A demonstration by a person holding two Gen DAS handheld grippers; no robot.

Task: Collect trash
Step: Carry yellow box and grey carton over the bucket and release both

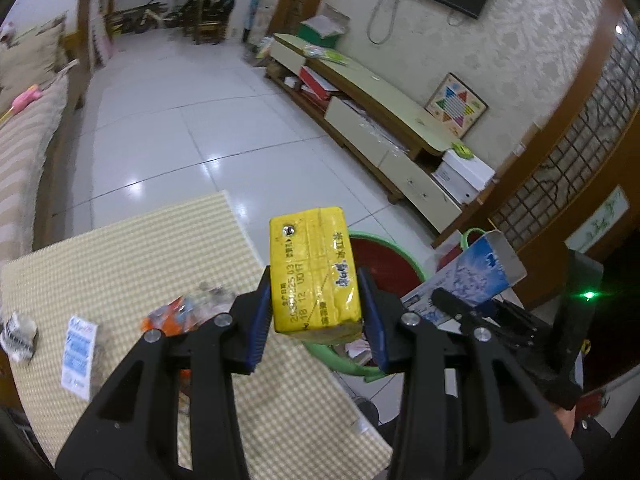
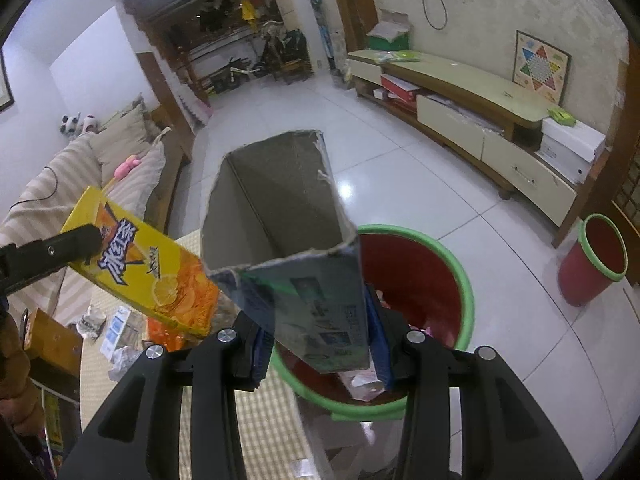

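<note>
Left wrist view gives us the left gripper [image 1: 316, 312], its blue-padded fingers [image 1: 258, 320] closed tight on a yellow tea carton [image 1: 312, 272], held over the table's [image 1: 120, 248] right edge, above the rim of a red bin with a green rim [image 1: 384, 256] on the floor. We see wrappers [image 1: 188, 312] lying near that edge. Beside it, our right gripper [image 2: 320, 344] clamps an open-topped blue carton [image 2: 288, 240] directly above the same bin [image 2: 452, 260]. A second red bin [image 2: 596, 260] stands well apart.

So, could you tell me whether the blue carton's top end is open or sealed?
Open: the blue carton shows a torn rim and bare grey inside.
</note>
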